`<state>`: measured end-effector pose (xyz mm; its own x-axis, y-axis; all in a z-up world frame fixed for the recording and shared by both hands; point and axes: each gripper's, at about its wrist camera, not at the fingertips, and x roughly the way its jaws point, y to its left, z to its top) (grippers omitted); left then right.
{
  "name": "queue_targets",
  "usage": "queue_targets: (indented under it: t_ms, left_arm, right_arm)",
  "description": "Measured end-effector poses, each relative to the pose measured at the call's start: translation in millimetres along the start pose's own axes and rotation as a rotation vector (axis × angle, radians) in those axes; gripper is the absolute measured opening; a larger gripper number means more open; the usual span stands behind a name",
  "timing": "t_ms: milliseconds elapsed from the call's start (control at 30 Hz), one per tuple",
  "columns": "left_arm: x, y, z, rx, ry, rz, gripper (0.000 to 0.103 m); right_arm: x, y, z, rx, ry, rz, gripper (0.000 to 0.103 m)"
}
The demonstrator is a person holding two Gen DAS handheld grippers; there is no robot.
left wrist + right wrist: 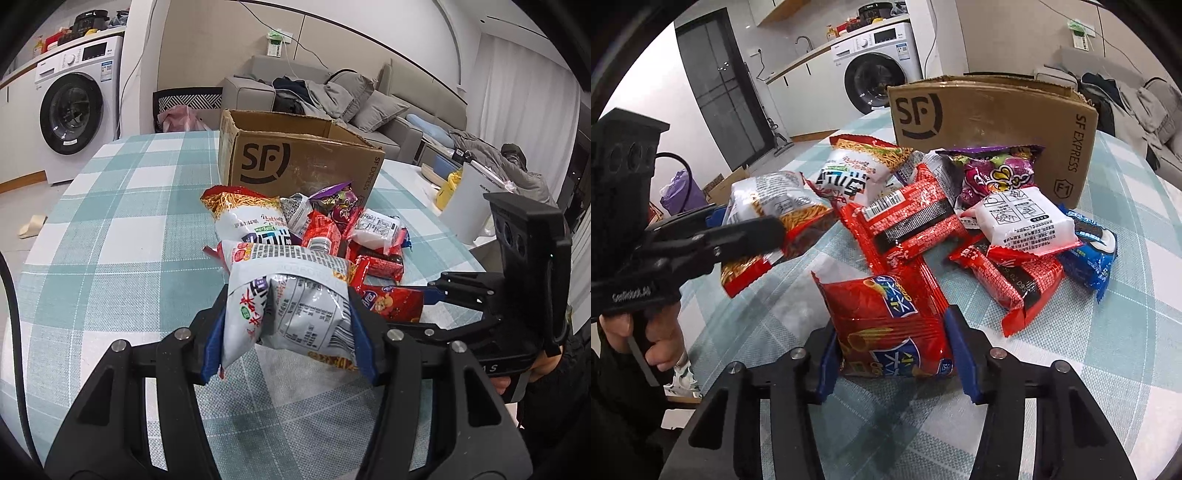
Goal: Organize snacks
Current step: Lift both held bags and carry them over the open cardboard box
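Centrally, a tabletop (110, 221) under teal-and-white checked cloth carries a brown corrugated cardboard box (295, 162), upper centre, fronted by glossy crinkled snack packets. Left gripper (288, 332) fingers clamp a white foil noodle packet (291, 306); right gripper (897, 350) fingers clamp a red foil snack packet (886, 325). White washing machine (70, 110) upper left.

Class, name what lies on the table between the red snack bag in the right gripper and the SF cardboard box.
In the right wrist view, a pile of snack packets lies between the red snack bag held by the right gripper and the cardboard box.
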<state>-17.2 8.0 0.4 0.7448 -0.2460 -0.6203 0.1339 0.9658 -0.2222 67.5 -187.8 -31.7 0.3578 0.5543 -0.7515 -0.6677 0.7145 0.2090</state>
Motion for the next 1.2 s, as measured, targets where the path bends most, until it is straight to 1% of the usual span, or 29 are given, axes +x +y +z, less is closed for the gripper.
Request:
queue_targets:
  t_ms: [233, 400, 433, 633, 767, 1000, 1200]
  left_arm:
    - [-11.2, -6.9, 6.6, 0.012, -0.028, 0.005, 0.055]
    - [-21.3, -14.6, 13.8, 0.026, -0.055, 0.01, 0.055]
    - [-22.7, -15.8, 15.5, 0.027, -0.059, 0.012, 0.055]
    - [-31.0, -24.2, 27.6, 0.039, -0.093, 0.027, 0.055]
    - [-34.5, -27.5, 39.7, 0.042, -0.115, 0.052, 0.055]
    - [-33.0, -28.1, 65.5, 0.043, -0.149, 0.069, 0.055]
    - [-25.0, -25.6, 88.8, 0.036, -0.166, 0.085, 0.055]
  right_arm:
    - [-20.7, 4.1, -8.5, -0.006, -0.038, 0.002, 0.049]
    - [-47.8, 2.6, -10.4, -0.003, -0.094, -0.003, 0.049]
    - [-52.4, 1.7, -6.3, -0.002, -0.101, -0.003, 0.049]
    - [-85.0, 0.9, -1.0, 0.018, -0.198, -0.014, 0.049]
    - [-98.9, -1.3, 9.3, 0.03, -0.249, -0.04, 0.049]
    - [-113.4, -12.7, 32.4, 0.075, -0.293, -0.088, 0.049]
    - [-113.8, -25.8, 58.8, 0.109, -0.324, -0.124, 0.049]
